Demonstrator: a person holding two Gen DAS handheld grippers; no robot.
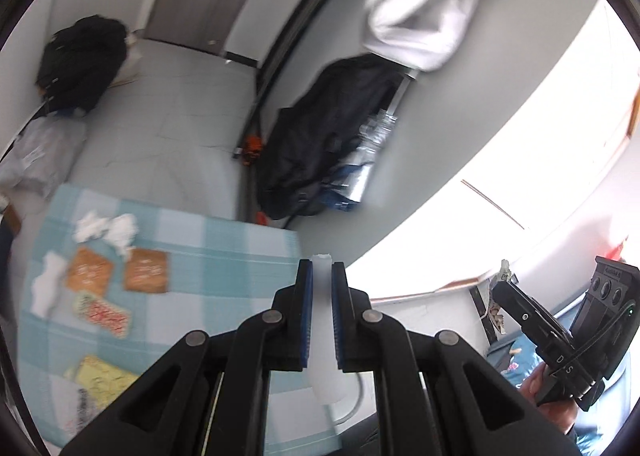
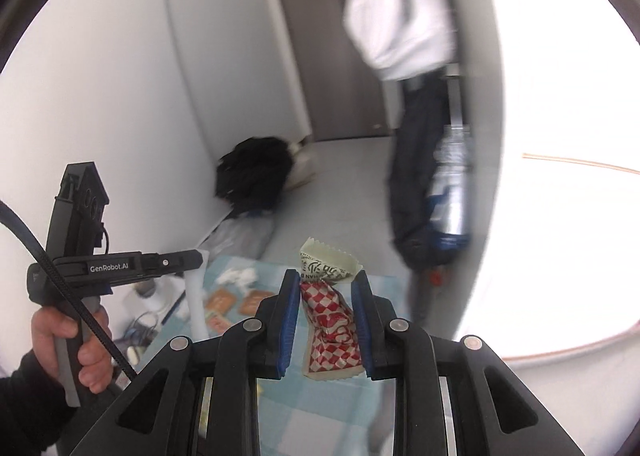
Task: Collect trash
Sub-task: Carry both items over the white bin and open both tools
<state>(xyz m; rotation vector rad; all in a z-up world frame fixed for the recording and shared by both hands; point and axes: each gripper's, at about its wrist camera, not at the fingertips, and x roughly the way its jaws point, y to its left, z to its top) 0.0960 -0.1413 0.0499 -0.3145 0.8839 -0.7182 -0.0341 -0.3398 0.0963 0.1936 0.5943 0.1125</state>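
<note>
While on cloth [image 1: 224,252] — two crackers [image 1: 116,274]

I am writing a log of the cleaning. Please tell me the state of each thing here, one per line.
Left gripper: shut on white plastic strip.
Right gripper: shut on red checkered wrapper, lifted.
Orange wrappers: lying on checkered cloth.
Crumpled tissues: on cloth.
Grey door: closed.

Left jaws: filled by white plastic strip [image 1: 322,308].
Right jaws: filled by checkered wrapper [image 2: 332,320].
Tablecloth [image 1: 224,256]: crowded left with tissues [image 1: 106,230], packets [image 1: 144,270]; bare toward right edge.
</note>
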